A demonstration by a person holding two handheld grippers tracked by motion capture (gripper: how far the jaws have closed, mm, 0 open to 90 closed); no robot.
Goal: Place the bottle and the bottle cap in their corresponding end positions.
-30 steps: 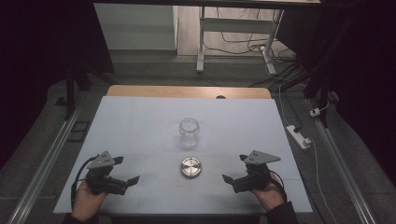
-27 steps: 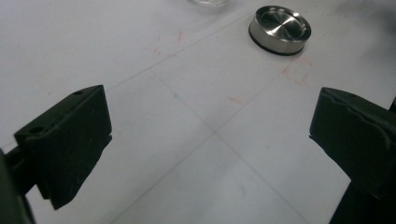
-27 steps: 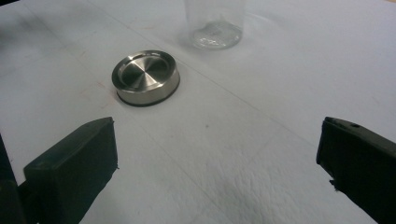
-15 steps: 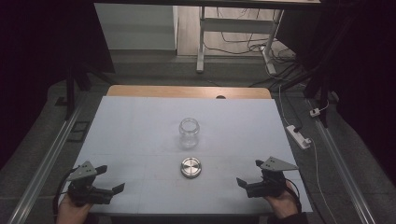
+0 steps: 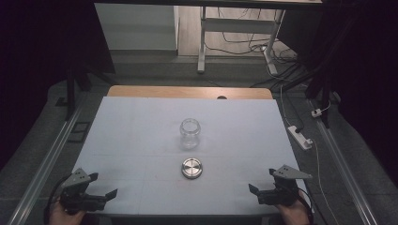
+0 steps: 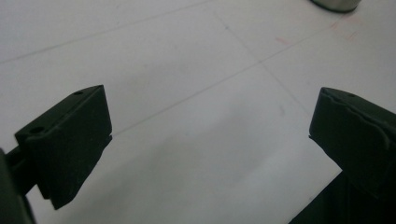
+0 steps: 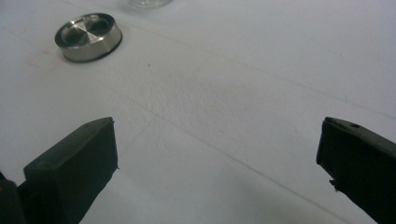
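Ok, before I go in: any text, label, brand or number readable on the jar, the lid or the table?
None can be read.
Glass jar: clear, no label seen.
Metal lid: plain brushed top in the right gripper view, no print seen.
Table: faint pencil lines and reddish marks, not letters.
Left claw and right claw: no markings seen.

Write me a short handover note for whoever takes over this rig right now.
Left gripper: open, empty, at the near left corner of the table.
Right gripper: open, empty, at the near right corner.
Glass jar: upright, mid-table, no lid on.
Metal lid: flat on the table just in front of the jar, apart from it.
Done: nothing gripped.
Left: probably pick up the lid and close the jar.
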